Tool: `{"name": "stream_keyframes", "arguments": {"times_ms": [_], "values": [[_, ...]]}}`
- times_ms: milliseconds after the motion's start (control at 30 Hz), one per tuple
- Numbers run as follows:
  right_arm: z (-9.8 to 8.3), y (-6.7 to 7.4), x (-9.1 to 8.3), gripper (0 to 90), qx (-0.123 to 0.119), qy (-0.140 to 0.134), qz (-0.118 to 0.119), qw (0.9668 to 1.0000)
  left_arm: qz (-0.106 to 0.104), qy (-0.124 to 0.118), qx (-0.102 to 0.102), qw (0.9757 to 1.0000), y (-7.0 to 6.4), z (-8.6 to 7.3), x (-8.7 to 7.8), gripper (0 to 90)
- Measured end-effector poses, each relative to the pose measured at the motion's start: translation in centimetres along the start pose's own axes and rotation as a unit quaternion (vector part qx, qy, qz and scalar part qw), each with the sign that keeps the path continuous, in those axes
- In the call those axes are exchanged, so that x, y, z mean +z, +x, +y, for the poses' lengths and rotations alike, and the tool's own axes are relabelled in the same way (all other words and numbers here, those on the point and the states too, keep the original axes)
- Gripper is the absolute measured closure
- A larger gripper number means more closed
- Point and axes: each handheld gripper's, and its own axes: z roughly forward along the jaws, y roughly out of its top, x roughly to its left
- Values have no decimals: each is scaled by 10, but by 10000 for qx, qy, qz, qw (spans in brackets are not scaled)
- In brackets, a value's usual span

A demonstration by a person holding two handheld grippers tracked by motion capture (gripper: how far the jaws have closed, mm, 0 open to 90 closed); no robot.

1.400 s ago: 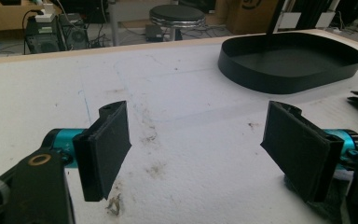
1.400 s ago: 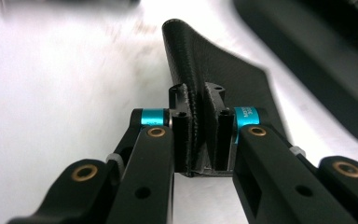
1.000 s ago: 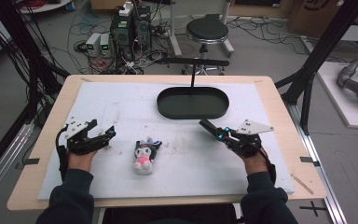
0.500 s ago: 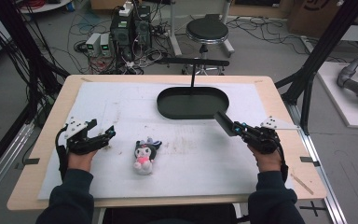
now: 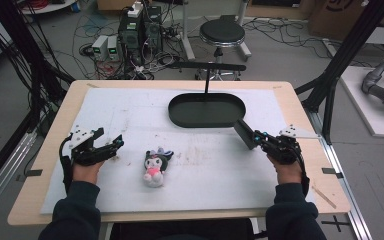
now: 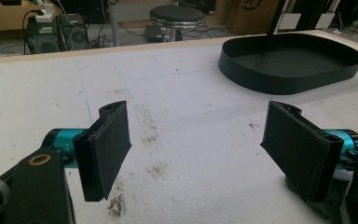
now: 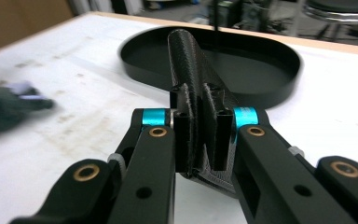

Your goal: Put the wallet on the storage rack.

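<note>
A small plush toy (image 5: 154, 165) with a black head and pink body lies on the white mat, near the front middle. It appears blurred at the left of the right gripper view (image 7: 9, 105). A black oval tray (image 5: 207, 119) stands empty behind it. My left gripper (image 5: 115, 145) rests left of the toy, its jaws wide apart (image 6: 200, 149) with bare mat between them. My right gripper (image 5: 244, 132) sits right of the toy, pointing at the tray's near right end. Its pads are pressed together (image 7: 186, 44) with nothing between them.
The white mat (image 5: 130, 110) covers most of the wooden table (image 5: 300, 107). A thin black post (image 5: 207, 80) with a crossbar rises behind the tray. The tray's rim (image 6: 261, 84) lies ahead and to the right of the left gripper. A stool and cables stand beyond the far edge.
My right hand has shifted a little to the right and turned its gripper, whose tips now point at the tray's near right end. The left gripper and the toy have stayed put.
</note>
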Motion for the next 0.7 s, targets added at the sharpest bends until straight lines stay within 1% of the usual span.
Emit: {"name": "stream_keyframes", "arguments": {"times_ms": [167, 233, 267, 300, 333, 400, 467, 500, 533, 567, 633, 700], "values": [[0, -3, -5, 833, -3, -69, -322, 9995, -3, 12, -2, 10000, 0, 0, 0, 228], [1, -5, -6, 826, -13, -80, -486, 9988, -9, 18, 7, 10000, 0, 0, 0, 228], [1, -6, -6, 821, -23, -101, -537, 9985, -9, 16, 2, 10000, -1, 0, 0, 228], [1, -6, -6, 821, -23, -101, -537, 9985, -8, 15, 1, 10000, -1, 0, 0, 228], [2, -9, -6, 814, 32, -117, -679, 9976, -15, 27, 10, 10000, -1, 0, 1, 228], [2, -12, -6, 807, 94, -135, -781, 9968, -6, 27, 12, 10000, -1, 0, 1, 228], [2, -13, -7, 805, 129, -128, -817, 9965, -6, 28, 11, 10000, -1, -1, 1, 228], [1, -17, -7, 801, 178, -137, -892, 9958, -4, 28, 10, 10000, -1, -1, 2, 228], [1, -17, -7, 801, 178, -137, -892, 9958, -1, 33, 9, 10000, -1, -1, 2, 228], [1, -20, -8, 794, 217, -141, -959, 9951, -3, 45, 10, 10000, -1, -1, 2, 228], [0, -22, -8, 776, 306, -140, -988, 9945, -2, 56, 15, 10000, -1, -1, 2, 228], [0, -24, -8, 758, 322, -158, -983, 9945, -1, 55, 6, 10000, -1, -1, 2, 228]]}}
